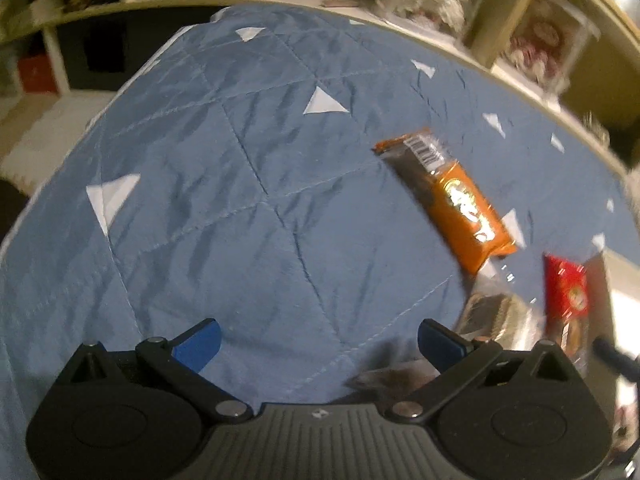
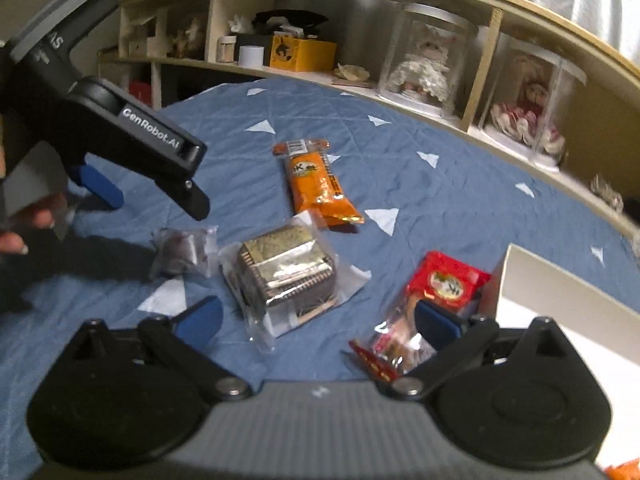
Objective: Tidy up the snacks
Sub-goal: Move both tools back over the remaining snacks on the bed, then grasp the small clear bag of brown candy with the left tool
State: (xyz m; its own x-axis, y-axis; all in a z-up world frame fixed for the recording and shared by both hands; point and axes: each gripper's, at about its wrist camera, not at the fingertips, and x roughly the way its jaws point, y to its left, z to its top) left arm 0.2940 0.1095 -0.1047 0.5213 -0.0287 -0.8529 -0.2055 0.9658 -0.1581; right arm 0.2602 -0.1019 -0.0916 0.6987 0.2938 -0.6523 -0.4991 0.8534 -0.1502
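1. A big blue quilt [image 2: 460, 196] with white triangles is spread out flat. Its far edge is met by a long wooden shelf [image 2: 496, 16]. Most of the bare cloth is seen on the left wrist view, far from the snacks.
2. A white box [image 2: 560, 292] is set at the right of the brown cake pack, with its near wall close to the red snack.
3. The left gripper [image 2: 132, 192] is held up over the quilt, left of the brown cake pack. Its fingers are spread wide and nothing is held.
4. The right gripper [image 2: 318, 322] is kept low, just in front of the brown cake pack. Its fingers are spread wide too, and nothing is held.
5. The brown cake pack [image 2: 286, 276] in clear wrap is laid in the middle of the snacks.
6. The orange bar [image 2: 316, 184] is laid just behind the brown cake pack, almost touching its wrap.
7. The red snack [image 2: 440, 284] is laid to the right of it, by the right fingertip.
8. A small dark sweet [image 2: 182, 250] in clear wrap is laid just left of it.
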